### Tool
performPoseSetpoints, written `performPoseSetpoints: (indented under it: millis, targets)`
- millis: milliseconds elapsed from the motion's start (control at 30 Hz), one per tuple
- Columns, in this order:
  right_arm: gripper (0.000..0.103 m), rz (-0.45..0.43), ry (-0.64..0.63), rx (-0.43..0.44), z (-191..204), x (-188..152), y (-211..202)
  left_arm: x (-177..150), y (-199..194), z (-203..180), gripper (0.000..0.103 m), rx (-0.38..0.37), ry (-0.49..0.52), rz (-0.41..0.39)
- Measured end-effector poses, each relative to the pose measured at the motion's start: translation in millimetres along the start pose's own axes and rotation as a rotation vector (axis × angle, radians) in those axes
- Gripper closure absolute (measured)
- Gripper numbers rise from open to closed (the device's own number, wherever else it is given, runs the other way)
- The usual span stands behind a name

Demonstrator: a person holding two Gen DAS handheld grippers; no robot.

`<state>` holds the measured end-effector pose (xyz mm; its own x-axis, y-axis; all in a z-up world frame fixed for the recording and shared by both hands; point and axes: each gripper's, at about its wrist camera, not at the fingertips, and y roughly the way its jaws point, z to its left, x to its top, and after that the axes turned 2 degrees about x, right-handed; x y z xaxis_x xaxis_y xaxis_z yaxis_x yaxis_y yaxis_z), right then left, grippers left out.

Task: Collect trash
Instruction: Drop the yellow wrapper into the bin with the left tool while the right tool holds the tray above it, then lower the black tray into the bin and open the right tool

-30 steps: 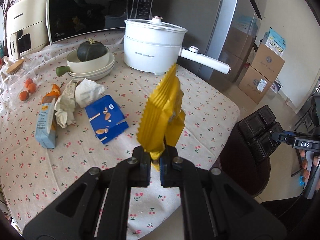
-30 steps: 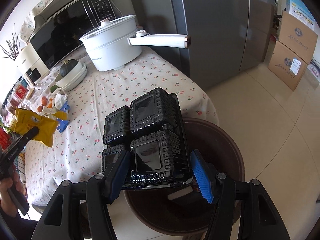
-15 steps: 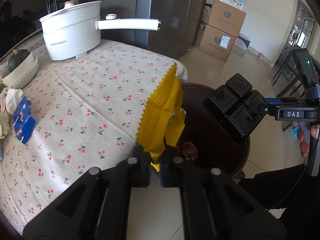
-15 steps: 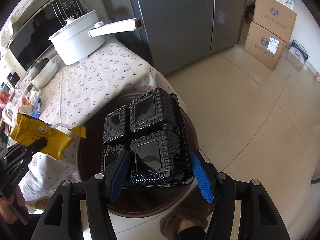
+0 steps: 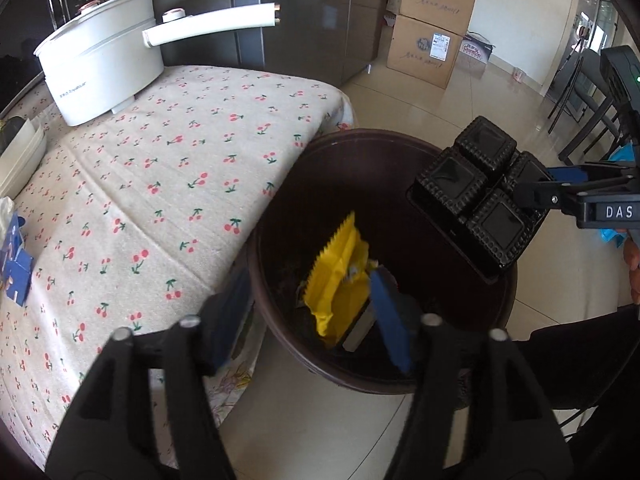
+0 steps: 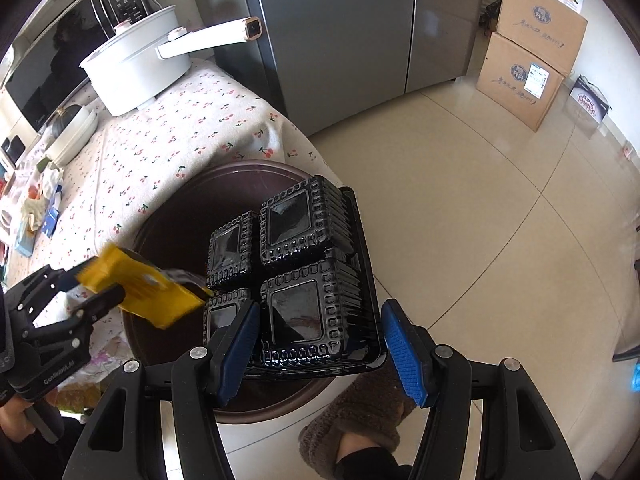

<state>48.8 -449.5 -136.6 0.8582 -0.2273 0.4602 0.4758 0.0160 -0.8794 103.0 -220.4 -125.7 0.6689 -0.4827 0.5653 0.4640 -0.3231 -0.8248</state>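
Note:
My left gripper point(image 5: 308, 316) is open above the dark brown trash bin point(image 5: 472, 376). The yellow wrapper point(image 5: 338, 280) is loose and falling into the bin, clear of both pads; it also shows blurred in the right wrist view point(image 6: 140, 288). My right gripper point(image 6: 318, 344) holds a black four-compartment plastic tray point(image 6: 304, 272) over the bin point(image 6: 168, 216). The tray reaches past the right pad, so the grip itself is hard to judge. From the left wrist view the tray point(image 5: 476, 200) hangs over the bin's right side.
The cherry-print table point(image 5: 152, 184) stands left of the bin, with a white long-handled pot point(image 5: 100, 68), a blue packet point(image 5: 16, 276) and more litter point(image 6: 40, 208). Cardboard boxes point(image 6: 528, 48) and a grey fridge point(image 6: 340, 32) stand behind. A slippered foot point(image 6: 360, 412) is below the bin.
My left gripper has opened and let go of the yellow wrapper, which now drops into the bin. Both grippers have moved further over the bin. The black tray stays in the right gripper.

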Motion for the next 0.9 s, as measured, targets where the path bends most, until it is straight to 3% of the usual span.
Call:
performPoseSetpoints:
  millis: [200,533,900]
  targets:
    - [0.039,0.001,-0.023,-0.001,8.9,2.0,1.3,-3.5,-14.4,14.0,0.019,0.074,0.000,-0.010]
    - [0.039,0.036,-0.064,-0.023,30.9,8.9,16.9,-18.2,-44.4,70.0,0.008,0.156,-0.134,-0.003]
    - [0.037,0.072,-0.096,-0.063,62.8,15.5,43.0,-44.1,-78.7,125.0,0.001,0.174,-0.255,-0.014]
